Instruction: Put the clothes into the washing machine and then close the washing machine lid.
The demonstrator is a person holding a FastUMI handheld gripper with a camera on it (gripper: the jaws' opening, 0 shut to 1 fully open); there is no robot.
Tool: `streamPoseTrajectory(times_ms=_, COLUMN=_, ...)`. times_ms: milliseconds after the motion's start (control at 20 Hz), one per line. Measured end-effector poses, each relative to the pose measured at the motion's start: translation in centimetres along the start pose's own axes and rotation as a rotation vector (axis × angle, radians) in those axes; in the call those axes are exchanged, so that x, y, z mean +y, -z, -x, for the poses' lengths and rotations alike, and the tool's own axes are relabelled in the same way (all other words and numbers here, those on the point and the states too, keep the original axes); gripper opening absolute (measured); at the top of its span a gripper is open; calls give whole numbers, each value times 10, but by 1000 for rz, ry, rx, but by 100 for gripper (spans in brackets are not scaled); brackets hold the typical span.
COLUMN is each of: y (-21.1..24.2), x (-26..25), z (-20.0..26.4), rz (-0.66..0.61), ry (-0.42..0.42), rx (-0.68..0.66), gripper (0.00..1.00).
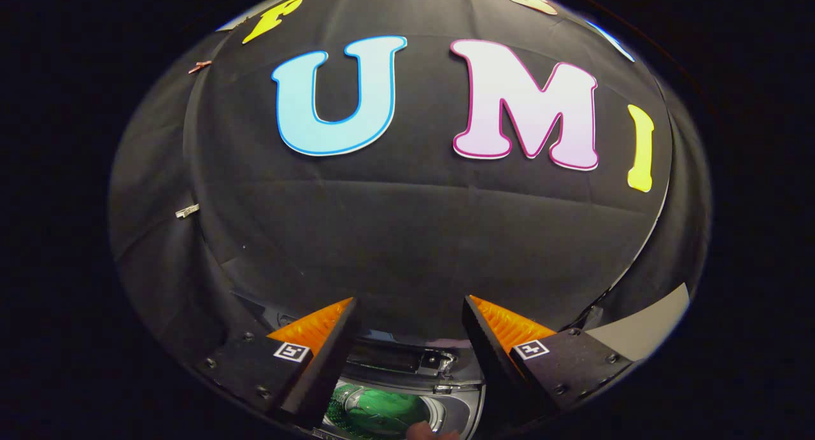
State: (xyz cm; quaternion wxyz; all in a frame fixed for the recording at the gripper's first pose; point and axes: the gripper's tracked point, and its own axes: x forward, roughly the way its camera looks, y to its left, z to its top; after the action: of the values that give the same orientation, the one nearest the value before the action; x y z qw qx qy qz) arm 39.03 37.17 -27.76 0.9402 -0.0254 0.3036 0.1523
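My gripper (407, 312) is open, its two fingers spread wide with nothing between them, held above the washing machine (455, 398). Below and between the fingers I look down into the machine's round drum, where a green piece of clothing (375, 411) lies. The machine's dark top rim and rear hinge edge (407, 357) run just beyond the drum opening. The lid itself is hard to make out from here. A small part of a person's hand (428, 432) shows at the near rim of the drum.
The booth's black cloth wall (407, 236) rises straight ahead beyond the fingers. A pale grey surface (643, 328) shows to the right of the right finger. Two small clips (188, 211) are pinned on the cloth at left.
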Motion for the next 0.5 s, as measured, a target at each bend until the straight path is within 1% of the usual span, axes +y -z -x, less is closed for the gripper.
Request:
streamPoseTrajectory(times_ms=100, y=4, x=1, z=-9, rz=-3, ry=5, rx=2, gripper=100)
streamPoseTrajectory(times_ms=200, y=19, x=5, z=-16, rz=-5, ry=3, rx=42, gripper=100)
streamPoseTrajectory(times_ms=350, y=28, x=14, z=-17, rz=-80, ry=-15, rx=41, gripper=100)
streamPoseTrajectory(times_ms=500, y=30, x=13, z=-13, rz=-68, ry=-42, rx=16, gripper=100)
